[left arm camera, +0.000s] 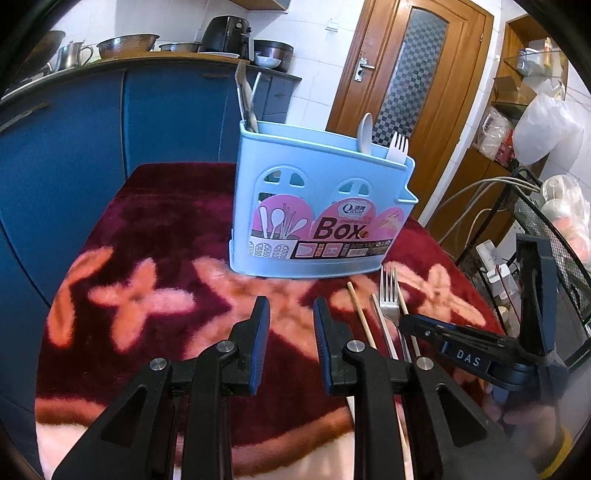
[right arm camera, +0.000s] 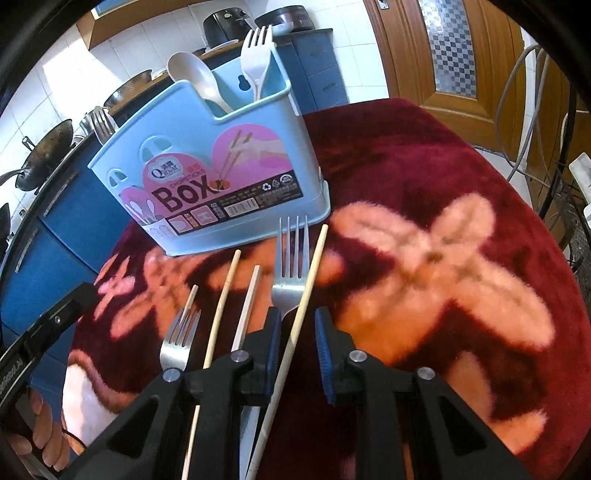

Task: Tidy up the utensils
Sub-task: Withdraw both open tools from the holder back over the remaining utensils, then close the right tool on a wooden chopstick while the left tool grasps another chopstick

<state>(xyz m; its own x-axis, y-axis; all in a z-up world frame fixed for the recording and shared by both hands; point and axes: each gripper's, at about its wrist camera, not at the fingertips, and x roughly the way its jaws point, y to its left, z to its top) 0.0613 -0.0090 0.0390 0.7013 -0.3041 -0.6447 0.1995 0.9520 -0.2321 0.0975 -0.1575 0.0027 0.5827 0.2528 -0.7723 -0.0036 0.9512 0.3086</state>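
Observation:
A light blue utensil box point(left arm camera: 317, 206) stands upright on the dark red flowered blanket point(left arm camera: 166, 221). It holds a white plastic spoon point(right arm camera: 195, 74), a white plastic fork point(right arm camera: 256, 51) and a metal fork point(right arm camera: 101, 125) in its far compartment. My left gripper point(left arm camera: 291, 306) hovers open over bare blanket, in front of the box. My right gripper point(right arm camera: 297, 317) is low over the loose utensils, open. A wooden chopstick point(right arm camera: 308, 288) and the neck of a metal fork point(right arm camera: 291, 266) run between its fingers without being pinched. A second fork point(right arm camera: 179, 336) and two more chopsticks point(right arm camera: 223, 302) lie to its left.
Blue cabinets point(left arm camera: 74, 147) with pots and an air fryer point(left arm camera: 227, 35) on the counter stand behind the table. A wooden door point(left arm camera: 406, 81) is at the back right. A wire rack point(left arm camera: 546, 229) with cables and bags is close to the table's right edge.

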